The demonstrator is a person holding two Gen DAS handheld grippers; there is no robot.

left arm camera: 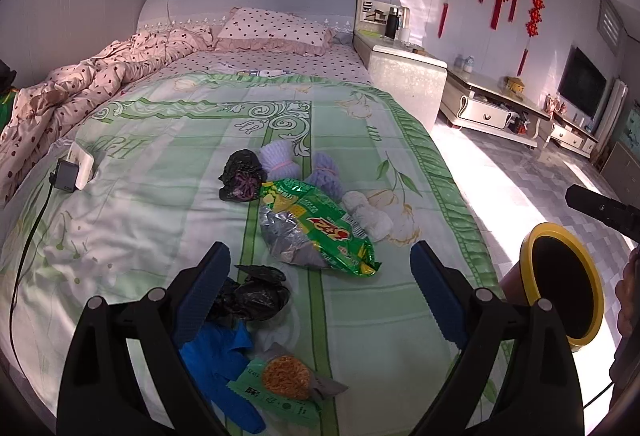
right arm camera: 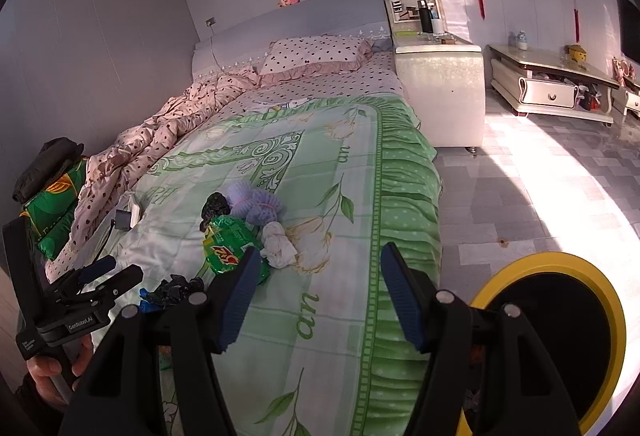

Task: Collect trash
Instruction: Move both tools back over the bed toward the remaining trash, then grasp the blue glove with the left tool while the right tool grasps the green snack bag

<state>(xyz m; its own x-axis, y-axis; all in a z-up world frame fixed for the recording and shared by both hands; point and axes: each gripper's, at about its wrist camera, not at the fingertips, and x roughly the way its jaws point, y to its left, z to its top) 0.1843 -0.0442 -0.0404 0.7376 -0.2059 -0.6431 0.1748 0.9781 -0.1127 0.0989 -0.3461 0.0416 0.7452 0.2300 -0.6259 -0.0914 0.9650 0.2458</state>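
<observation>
Looks like the very start: trash is scattered mid-bed, from the green snack bag (left arm camera: pixel 320 228) to the near black bag (left arm camera: pixel 250 296). Left gripper (left arm camera: pixel 320 288) and right gripper (right arm camera: pixel 316 292) both hover, fingers apart, empty. Next: grab one piece, carry it right to the yellow-rimmed bin (left arm camera: pixel 560 288).

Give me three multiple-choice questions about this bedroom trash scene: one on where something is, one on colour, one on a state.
1. Where is the bin?
A. on the floor beside the bed
B. on the pillow
C. on the nightstand

2. What colour is the bin's rim?
A. red
B. yellow
C. white

3. How is the left tool?
A. shut on the chip bag
B. shut on a glove
C. open, holding nothing

Answers:
1 A, it stands by the bed's edge.
2 B, a yellow ring surrounds the dark opening.
3 C, its fingers are spread above the green chip bag.
</observation>
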